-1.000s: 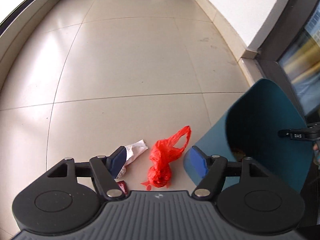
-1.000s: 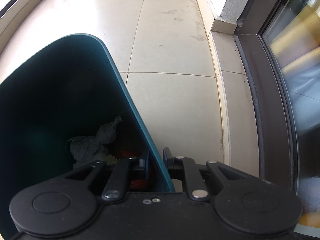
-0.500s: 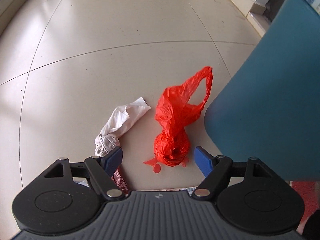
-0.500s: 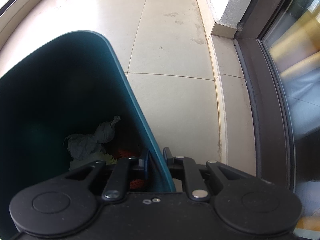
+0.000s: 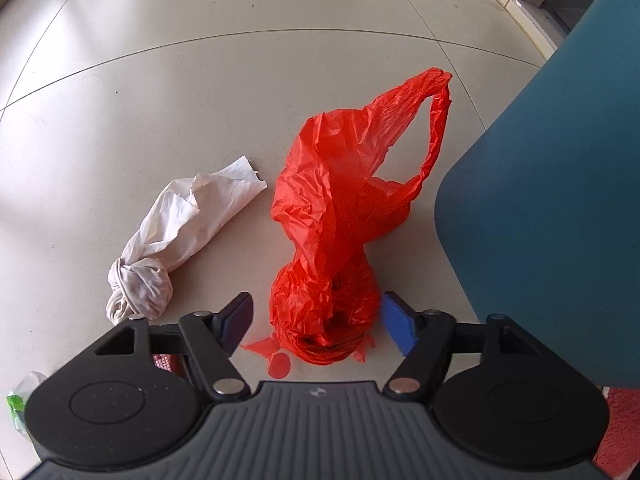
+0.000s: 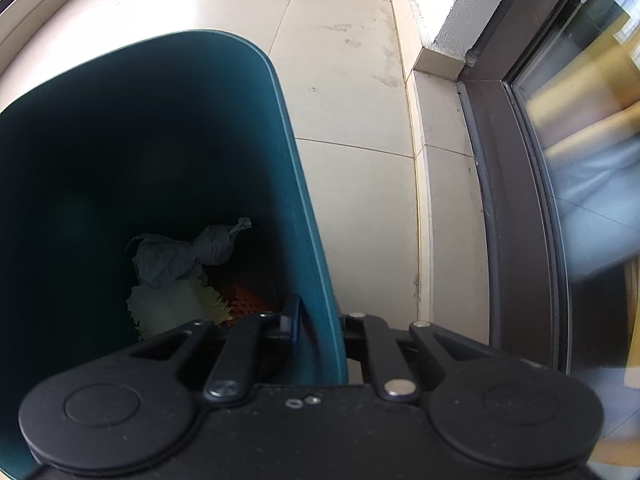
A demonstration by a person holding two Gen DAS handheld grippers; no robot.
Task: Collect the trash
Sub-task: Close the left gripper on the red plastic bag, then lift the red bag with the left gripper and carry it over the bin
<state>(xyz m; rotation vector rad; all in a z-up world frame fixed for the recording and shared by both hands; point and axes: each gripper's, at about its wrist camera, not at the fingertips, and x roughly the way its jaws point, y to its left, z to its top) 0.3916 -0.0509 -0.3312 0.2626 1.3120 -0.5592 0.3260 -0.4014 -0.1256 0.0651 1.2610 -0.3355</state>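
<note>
A crumpled red plastic bag point(image 5: 340, 220) lies on the tiled floor, its knotted lump between my left gripper's point(image 5: 318, 314) open blue fingertips point(image 5: 396, 320). A twisted white tissue point(image 5: 176, 236) lies just left of the bag. The teal trash bin point(image 5: 560, 220) stands at the right of the left wrist view. My right gripper point(image 6: 320, 324) is shut on the bin's rim point(image 6: 308, 240), one finger inside and one outside. Inside the bin lie crumpled grey paper point(image 6: 188, 256), a pale wrapper and something red.
A green-and-white scrap point(image 5: 18, 400) and a red wrapper point(image 5: 164, 362) lie on the floor by the left gripper's body. A wall corner point(image 6: 452, 20) and a dark-framed glass door point(image 6: 560, 160) stand right of the bin.
My left gripper has moved down and forward onto the red bag, which now sits between its fingers. The right gripper keeps its hold on the bin rim, which shifted slightly.
</note>
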